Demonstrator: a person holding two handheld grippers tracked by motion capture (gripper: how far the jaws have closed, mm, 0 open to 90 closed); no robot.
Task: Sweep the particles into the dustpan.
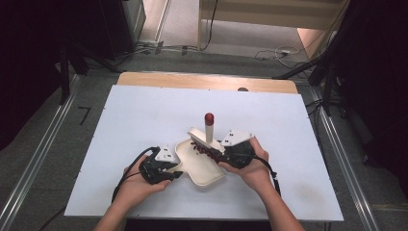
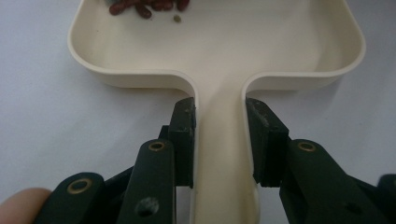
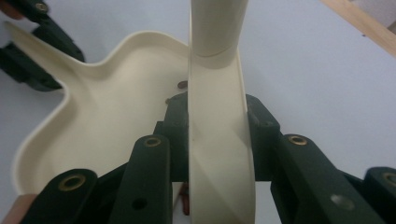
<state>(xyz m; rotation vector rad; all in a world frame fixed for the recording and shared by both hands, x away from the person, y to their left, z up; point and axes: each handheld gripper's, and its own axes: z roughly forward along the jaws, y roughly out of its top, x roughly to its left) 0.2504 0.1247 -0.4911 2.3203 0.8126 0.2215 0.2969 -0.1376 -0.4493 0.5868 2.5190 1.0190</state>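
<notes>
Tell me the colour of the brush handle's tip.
Red tip, clearest in the high view.

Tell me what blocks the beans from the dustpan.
Nothing visible does. The beans lie at the open mouth of the dustpan, some already inside. The right gripper holds the brush behind them; the left gripper clamps the handle.

My left claw (image 1: pixel 177 174) sits at the pan's (image 1: pixel 207 173) nine o'clock; beans (image 1: pixel 204 150) lie inside at twelve, under my brush (image 1: pixel 208 131).
</notes>
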